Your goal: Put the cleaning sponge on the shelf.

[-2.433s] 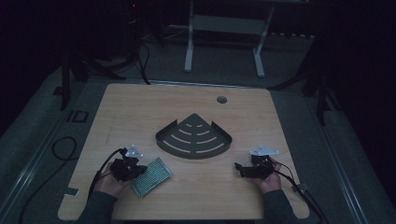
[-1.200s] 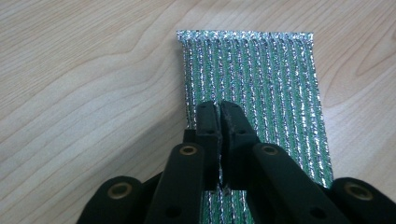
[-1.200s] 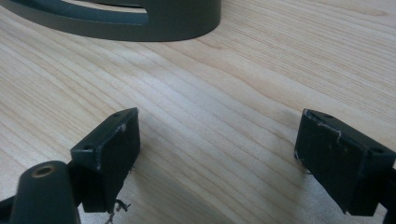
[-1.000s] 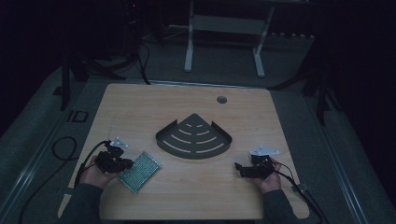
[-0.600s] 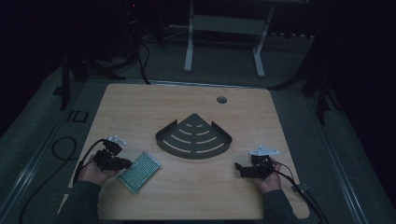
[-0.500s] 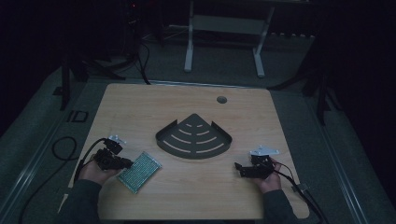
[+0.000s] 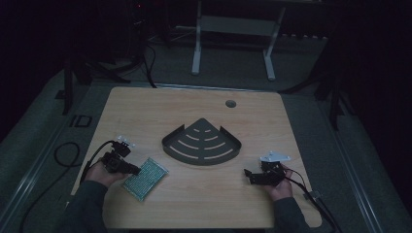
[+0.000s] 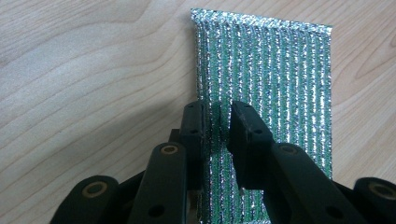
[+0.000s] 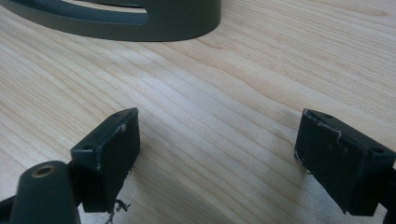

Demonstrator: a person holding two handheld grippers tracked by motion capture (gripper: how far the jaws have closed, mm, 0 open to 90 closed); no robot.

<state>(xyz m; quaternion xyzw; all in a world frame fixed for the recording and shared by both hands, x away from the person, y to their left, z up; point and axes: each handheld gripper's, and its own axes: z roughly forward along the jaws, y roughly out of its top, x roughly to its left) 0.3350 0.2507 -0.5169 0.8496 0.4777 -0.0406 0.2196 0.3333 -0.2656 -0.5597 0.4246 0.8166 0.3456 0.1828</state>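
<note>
A green glittery scouring pad (image 7: 145, 177) lies flat on the wooden table (image 7: 194, 208) at the front left. My left gripper (image 7: 135, 171) points at its near left edge. In the left gripper view the pad (image 8: 280, 70) stretches away under the left gripper (image 8: 217, 112). Its jaws have just been opening and stand a narrow gap apart, with a strip of pad showing between them, not pinched. A dark fan-shaped slotted rack (image 7: 201, 143) sits mid-table. My right gripper (image 7: 248, 175) rests at the front right, and in its own view the right gripper (image 9: 217, 140) stands wide open over bare wood.
The rack's curved rim (image 9: 140, 18) lies just ahead of the right jaws. A round cable hole (image 7: 231, 103) is near the table's far edge. Cables (image 7: 63, 155) trail off the left side onto the floor. A metal stand (image 7: 233, 43) is beyond the table.
Since the oldest frame my left hand has shifted left and the pad has turned to lie more slantwise. Over the last second nothing visibly moves; the right hand keeps still.
</note>
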